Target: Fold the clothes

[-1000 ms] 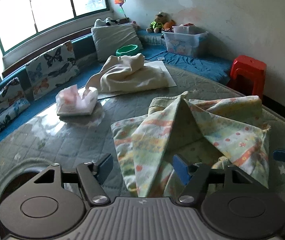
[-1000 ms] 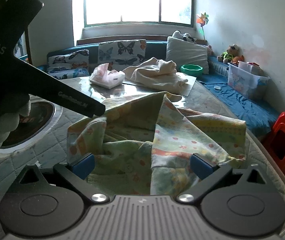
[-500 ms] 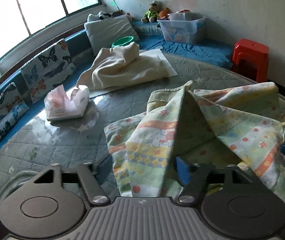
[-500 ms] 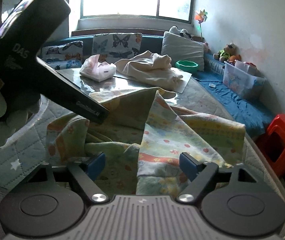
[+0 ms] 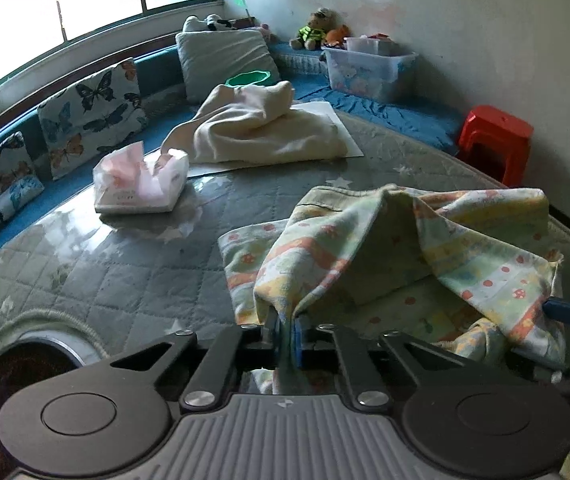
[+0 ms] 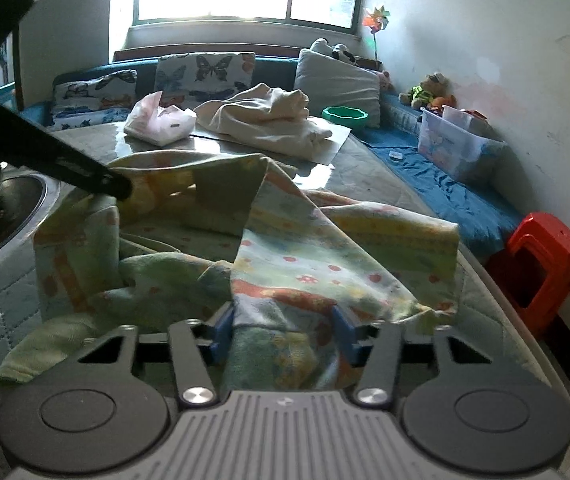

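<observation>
Behind patterned cloth [image 5: 401,240]: tissue pack [image 5: 141,184], cream garment [image 5: 261,132], unobstructed.

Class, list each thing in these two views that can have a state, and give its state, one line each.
Left claw: shut on the striped cloth.
Right claw: open, cloth lying between its fingers.
Striped cloth: rumpled, partly lifted, not yet folded.
Cream garment: heaped, unfolded.
Tissue pack: open, tissue sticking out.
Plastic bin: lid off.

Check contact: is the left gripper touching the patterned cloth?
Touching. The left wrist view shows the left gripper with its blue pads closed on a pinched edge of the patterned cloth, no gap visible.
</observation>
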A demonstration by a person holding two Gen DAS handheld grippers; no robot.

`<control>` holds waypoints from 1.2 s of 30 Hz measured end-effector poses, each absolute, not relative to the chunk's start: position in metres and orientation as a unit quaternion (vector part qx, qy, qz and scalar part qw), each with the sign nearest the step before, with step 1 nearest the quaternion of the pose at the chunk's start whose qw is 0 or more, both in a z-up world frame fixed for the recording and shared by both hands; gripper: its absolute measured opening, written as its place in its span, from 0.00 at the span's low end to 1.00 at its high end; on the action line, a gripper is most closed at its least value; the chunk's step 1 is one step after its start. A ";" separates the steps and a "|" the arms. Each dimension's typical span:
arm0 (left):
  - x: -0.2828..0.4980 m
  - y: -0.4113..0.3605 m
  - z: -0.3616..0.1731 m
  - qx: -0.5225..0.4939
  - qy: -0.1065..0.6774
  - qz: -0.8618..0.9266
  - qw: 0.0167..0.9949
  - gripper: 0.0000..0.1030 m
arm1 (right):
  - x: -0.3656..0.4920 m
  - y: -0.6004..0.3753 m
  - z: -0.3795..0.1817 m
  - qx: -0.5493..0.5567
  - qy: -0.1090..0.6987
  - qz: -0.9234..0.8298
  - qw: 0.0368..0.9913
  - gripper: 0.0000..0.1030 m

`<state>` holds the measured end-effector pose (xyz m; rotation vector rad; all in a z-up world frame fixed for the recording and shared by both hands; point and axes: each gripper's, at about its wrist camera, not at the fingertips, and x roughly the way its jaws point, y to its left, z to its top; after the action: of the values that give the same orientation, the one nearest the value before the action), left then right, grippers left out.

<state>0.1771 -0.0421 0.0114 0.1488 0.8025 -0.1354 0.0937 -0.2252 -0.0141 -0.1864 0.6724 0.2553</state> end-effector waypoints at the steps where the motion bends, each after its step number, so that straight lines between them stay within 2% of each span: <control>1: 0.175 -0.039 0.012 0.069 0.390 -0.064 0.916 0.07 | 0.093 -0.226 -0.013 -0.090 0.326 0.122 0.933 0.41; 7: 0.156 -0.017 0.019 0.048 0.385 -0.055 0.920 0.06 | 0.089 -0.228 -0.008 -0.091 0.308 0.108 0.941 0.26; 17: 0.114 0.012 0.024 0.028 0.383 -0.048 0.922 0.06 | 0.069 -0.244 0.002 -0.087 0.293 0.087 0.948 0.14; 24: 0.081 0.018 0.013 0.023 0.399 -0.054 0.915 0.07 | 0.053 -0.252 0.003 -0.086 0.305 0.081 0.945 0.15; 27: 0.072 0.018 0.007 0.021 0.409 -0.052 0.911 0.07 | 0.051 -0.249 0.001 -0.089 0.310 0.090 0.942 0.18; 30: 0.070 0.018 0.004 0.017 0.417 -0.044 0.908 0.11 | 0.051 -0.245 -0.003 -0.092 0.315 0.095 0.940 0.27; 32: 0.070 0.016 0.003 0.020 0.417 -0.040 0.908 0.16 | 0.051 -0.242 -0.006 -0.094 0.318 0.099 0.938 0.42; 33: 0.069 0.015 0.003 0.024 0.416 -0.039 0.908 0.27 | 0.051 -0.241 -0.007 -0.095 0.320 0.100 0.937 0.42; 34: 0.069 0.014 0.002 0.027 0.414 -0.036 0.909 0.42 | 0.051 -0.241 -0.010 -0.096 0.323 0.101 0.936 0.42; 36: 0.073 0.012 0.000 0.032 0.410 -0.032 0.911 0.47 | 0.052 -0.242 -0.015 -0.093 0.329 0.100 0.934 0.45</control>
<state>0.0725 0.0118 0.0005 0.0651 0.8460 -0.0660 0.0522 -0.2421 -0.0150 -0.1909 0.6726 0.2042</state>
